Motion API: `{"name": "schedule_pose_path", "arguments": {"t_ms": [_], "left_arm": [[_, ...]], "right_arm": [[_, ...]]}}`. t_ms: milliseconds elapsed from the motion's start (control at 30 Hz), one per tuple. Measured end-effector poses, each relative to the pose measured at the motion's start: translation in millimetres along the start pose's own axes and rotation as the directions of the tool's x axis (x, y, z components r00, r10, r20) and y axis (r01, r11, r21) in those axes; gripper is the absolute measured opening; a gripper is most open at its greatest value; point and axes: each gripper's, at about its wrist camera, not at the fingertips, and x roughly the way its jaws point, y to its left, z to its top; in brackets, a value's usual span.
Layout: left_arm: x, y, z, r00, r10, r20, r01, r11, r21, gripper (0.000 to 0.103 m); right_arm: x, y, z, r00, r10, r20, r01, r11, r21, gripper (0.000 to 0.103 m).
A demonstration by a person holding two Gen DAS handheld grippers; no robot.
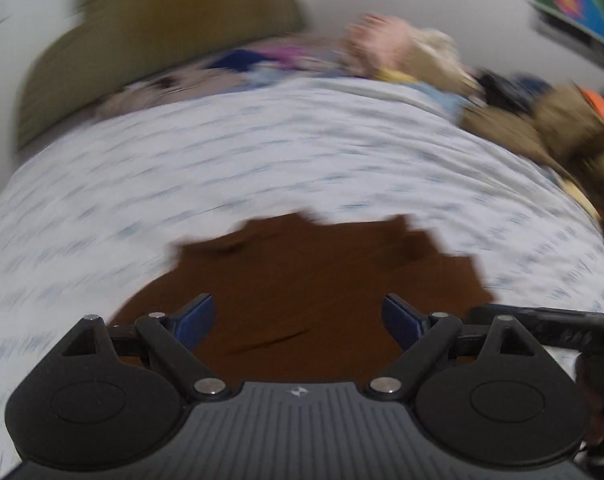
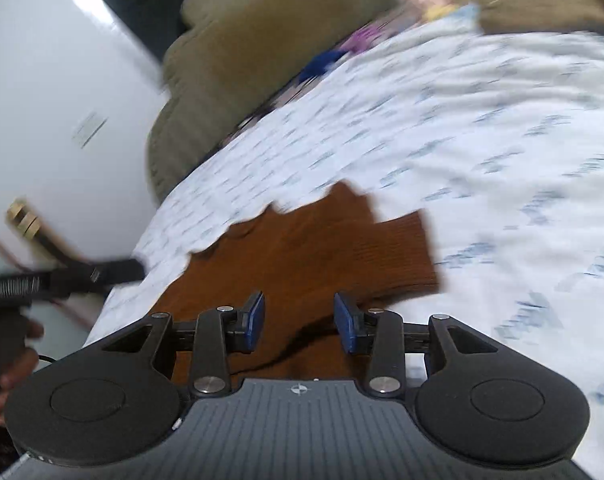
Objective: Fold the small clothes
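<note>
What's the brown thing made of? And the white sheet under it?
The brown garment looks like knitted yarn, perhaps wool or acrylic: fine ribs run across its matte surface. The sheet looks like thin woven cotton, matte, printed with small blue marks; blur hides the weave.

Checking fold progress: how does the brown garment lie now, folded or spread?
Partly folded: the brown garment lies on the patterned sheet with layers overlapping, one ribbed edge across another. How neatly, the blur hides.
</note>
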Motion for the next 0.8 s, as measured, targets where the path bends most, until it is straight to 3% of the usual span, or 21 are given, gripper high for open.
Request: {"name": "schedule_pose_path", "arguments": {"t_ms": [100, 200, 433, 667, 767, 800], "left_arm": [[-16.9, 64.6, -27.0, 0.999, 0.045, -0.012, -0.046, 0.988, -0.149, 0.091], [-26.0, 109.3, -54.9, 0.997, 0.073, -0.033, -0.079, 0.966, -0.245, 0.091], [-19.5, 133.7, -85.5, 0.992, 0.106, -0.075, -0.123, 0.947, -0.297, 0.091], [-36.8, 167.4, -117.2, 0.991, 0.126, -0.043, -0.132, 0.893, -0.431, 0.091], [-47.5, 175.9, -129.0, 0.991, 0.131, -0.036, -0.132, 0.875, -0.466, 0.091], [-50.7, 176.7, -132.6, 0.990, 0.134, -0.033, -0.134, 0.871, -0.473, 0.091]], "right_arm": [[35.7, 29.8, 2.0, 0.990, 0.087, -0.109, -0.091, 0.995, -0.034, 0.041], [77.4, 78.9, -4.9, 0.970, 0.110, -0.215, -0.138, 0.983, -0.120, 0.041], [169.0, 178.0, -25.3, 0.923, 0.058, -0.380, -0.177, 0.941, -0.287, 0.041], [228.4, 250.3, -53.0, 0.915, -0.038, -0.403, -0.199, 0.826, -0.528, 0.042], [246.1, 271.8, -58.2, 0.928, -0.105, -0.357, -0.148, 0.776, -0.613, 0.043], [253.5, 275.3, -56.6, 0.928, -0.128, -0.351, -0.123, 0.782, -0.611, 0.043]]}}
